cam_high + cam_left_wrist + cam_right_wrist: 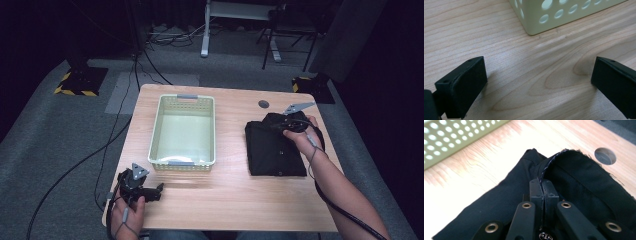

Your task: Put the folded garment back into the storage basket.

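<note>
**Right gripper pinching the edge of a folded black shirt**

Closest to the person, at the front left corner of the worktop (225, 200), the left gripper (159, 191) sits low over the pale wood. Its jaws are spread wide with nothing but bare woodgrain between them, and a corner of the basket (564, 15) is just ahead of it. The wood is smooth and light, with long wavy grain lines.

That basket (183, 131) is a pale yellow-green plastic rectangle with rounded corners, rows of oval holes in the walls and a grey handle at each short end. It sits left of centre.

Over on the right side lies the shirt (274, 145), folded into a rough rectangle, matte black woven fabric with a row of small buttons down the front. The right gripper (543, 185) has its jaws pressed together on the far edge of the cloth, where a frayed, stitched hem curves up off the rest of the fold. Just past it is a round cable hole (605, 156) in the worktop.
</note>
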`<act>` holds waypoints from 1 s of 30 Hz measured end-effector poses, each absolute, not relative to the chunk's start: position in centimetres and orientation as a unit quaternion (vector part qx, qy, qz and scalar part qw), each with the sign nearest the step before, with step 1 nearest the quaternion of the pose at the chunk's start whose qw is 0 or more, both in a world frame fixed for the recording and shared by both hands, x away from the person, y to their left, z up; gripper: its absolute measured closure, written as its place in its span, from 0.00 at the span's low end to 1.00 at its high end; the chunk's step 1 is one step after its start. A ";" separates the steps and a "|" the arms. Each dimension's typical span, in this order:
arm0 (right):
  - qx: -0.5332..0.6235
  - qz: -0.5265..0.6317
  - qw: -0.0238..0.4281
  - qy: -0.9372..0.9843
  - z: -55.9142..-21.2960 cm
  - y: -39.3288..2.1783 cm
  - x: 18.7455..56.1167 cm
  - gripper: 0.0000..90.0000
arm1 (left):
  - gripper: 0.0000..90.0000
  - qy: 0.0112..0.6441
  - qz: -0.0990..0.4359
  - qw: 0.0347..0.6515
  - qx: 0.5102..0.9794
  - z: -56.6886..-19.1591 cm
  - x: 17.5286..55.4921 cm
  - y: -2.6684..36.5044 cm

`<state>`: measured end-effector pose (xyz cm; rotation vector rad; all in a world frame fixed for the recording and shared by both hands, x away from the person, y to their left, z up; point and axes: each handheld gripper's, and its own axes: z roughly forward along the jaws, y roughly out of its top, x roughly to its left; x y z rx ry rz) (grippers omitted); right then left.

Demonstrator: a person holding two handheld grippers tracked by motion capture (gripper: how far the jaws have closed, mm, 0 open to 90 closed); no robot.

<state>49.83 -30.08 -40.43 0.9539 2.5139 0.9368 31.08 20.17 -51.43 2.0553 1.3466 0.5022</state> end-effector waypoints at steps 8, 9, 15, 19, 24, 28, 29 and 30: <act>0.320 0.339 0.156 0.871 -38.2 -30.1 48.4 0.98 | 0.00 0.510 0.190 0.311 0.779 -51.4 31.1 20.2; 0.320 0.342 0.157 0.870 -37.7 -30.2 48.2 0.98 | 0.00 0.510 0.190 0.312 0.779 -51.4 31.1 20.2; 0.318 0.352 0.168 0.864 -35.9 -30.4 47.7 0.98 | 0.00 0.510 0.190 0.312 0.779 -51.4 31.1 20.2; 0.315 0.357 0.177 0.861 -34.8 -30.2 47.5 0.98 | 0.00 0.510 0.190 0.312 0.779 -51.4 31.1 20.2; 0.311 0.360 0.182 0.861 -33.8 -29.9 47.5 0.98 | 0.00 0.510 0.190 0.312 0.779 -51.4 31.1 20.2; 0.310 0.364 0.186 0.859 -33.2 -29.6 47.4 0.98 | 0.00 0.510 0.190 0.311 0.779 -51.4 31.1 20.2; 0.308 0.366 0.186 0.858 -33.0 -29.5 47.4 0.98 | 0.00 0.510 0.190 0.312 0.779 -51.4 31.1 20.2; 0.307 0.368 0.186 0.858 -32.8 -29.5 47.4 0.98 | 0.00 0.510 0.190 0.311 0.779 -51.4 31.1 20.2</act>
